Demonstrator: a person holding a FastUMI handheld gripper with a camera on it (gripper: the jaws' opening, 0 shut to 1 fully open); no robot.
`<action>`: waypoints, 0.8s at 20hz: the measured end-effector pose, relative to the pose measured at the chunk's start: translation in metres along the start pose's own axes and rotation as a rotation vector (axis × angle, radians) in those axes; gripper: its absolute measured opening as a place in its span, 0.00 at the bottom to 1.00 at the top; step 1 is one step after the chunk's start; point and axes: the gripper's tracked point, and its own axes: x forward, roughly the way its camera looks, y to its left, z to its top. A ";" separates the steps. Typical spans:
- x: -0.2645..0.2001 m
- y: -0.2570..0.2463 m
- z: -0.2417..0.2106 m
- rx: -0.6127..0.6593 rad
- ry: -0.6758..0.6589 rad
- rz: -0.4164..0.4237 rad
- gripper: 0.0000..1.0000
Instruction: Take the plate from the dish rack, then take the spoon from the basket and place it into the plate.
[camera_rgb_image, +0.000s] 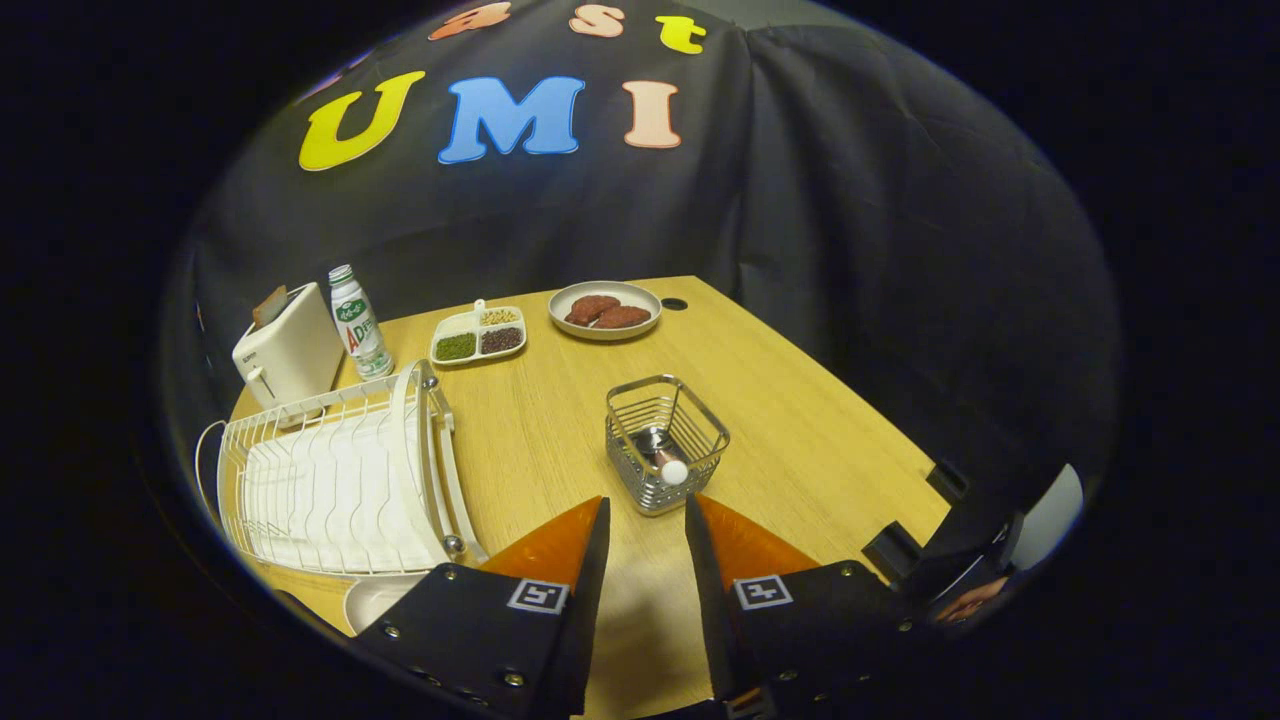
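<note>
Here the gripper (647, 510) hovers above the near part of the wooden table (800, 420), its two fingers spread apart with bare tabletop showing in the gap between them and nothing held. Just ahead of the fingertips stands the wire basket (667, 442), a small square metal one, upright on the table; the spoon (668, 462) rests inside it, with a rounded pale end poking up near the basket's near wall and the rest of it lying down among the wires, hard to make out. To the left of the fingers sits the white dish rack (335, 480), its wire slots empty as far as can be seen. The plate (375, 598) lies flat on the table just near of the rack, beside the left finger, and only a pale curved part of it is visible past the gripper's body. Beyond the rack, on the far left, stand a cream toaster (290, 352) and a small bottle (358, 322) with a green label just to its right. Farther along the far edge are a divided tray (479, 334) with grains or beans in its compartments and a round dish (605, 310) carrying two brown pieces of food.
</note>
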 end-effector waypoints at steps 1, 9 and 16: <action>0.002 -0.001 0.003 0.007 0.001 -0.002 0.46; 0.026 -0.006 0.009 0.008 0.030 -0.016 0.46; 0.035 -0.008 0.017 -0.045 0.019 -0.009 0.14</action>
